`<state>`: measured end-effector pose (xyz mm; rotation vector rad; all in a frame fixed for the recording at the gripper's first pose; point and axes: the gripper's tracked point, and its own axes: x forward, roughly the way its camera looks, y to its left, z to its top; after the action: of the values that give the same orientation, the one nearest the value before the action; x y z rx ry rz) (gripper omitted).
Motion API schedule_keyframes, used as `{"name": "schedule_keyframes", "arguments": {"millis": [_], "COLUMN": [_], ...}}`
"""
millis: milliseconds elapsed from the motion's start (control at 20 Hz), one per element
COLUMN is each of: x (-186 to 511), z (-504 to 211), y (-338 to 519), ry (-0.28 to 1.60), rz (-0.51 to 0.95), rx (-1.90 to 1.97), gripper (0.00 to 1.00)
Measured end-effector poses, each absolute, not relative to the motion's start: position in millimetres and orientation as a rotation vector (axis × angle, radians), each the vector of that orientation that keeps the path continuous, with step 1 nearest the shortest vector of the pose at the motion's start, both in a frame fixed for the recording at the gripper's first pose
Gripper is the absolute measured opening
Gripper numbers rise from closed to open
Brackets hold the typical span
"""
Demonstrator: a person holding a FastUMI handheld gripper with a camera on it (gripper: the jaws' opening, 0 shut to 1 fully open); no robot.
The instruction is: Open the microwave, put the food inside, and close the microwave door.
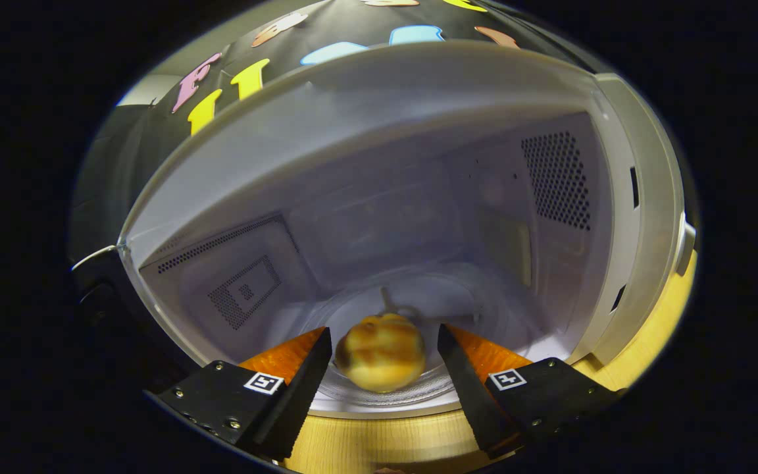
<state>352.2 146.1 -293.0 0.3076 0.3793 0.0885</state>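
Observation:
The microwave (642, 197) stands open in front of me, its pale cavity reaching back to a vented rear wall. A round golden-brown food piece, like a bun (381, 361), rests on the front part of the glass turntable (458, 296). My gripper (384, 336) is at the cavity mouth with the bun between its two black fingers (300, 388). A thin gap shows on each side of the bun, so the jaws are open and neither finger presses on it.
The microwave's dark door (99, 289) hangs swung out to the left of the cavity. The oven sits on a light wooden tabletop (379, 441), which shows below the fingers and to the right of the casing. Vent holes (556, 178) mark the right inner wall.

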Motion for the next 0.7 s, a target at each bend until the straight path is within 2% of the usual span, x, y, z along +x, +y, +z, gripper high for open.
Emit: {"name": "schedule_keyframes", "arguments": {"millis": [200,700], "x": [316.6,154.1], "z": [-264.2,-148.9], "y": [145.5,139.9], "ry": [0.367,0.241], "rz": [0.151,0.301], "rx": [0.264,0.178], "gripper": [0.98,0.97]}}
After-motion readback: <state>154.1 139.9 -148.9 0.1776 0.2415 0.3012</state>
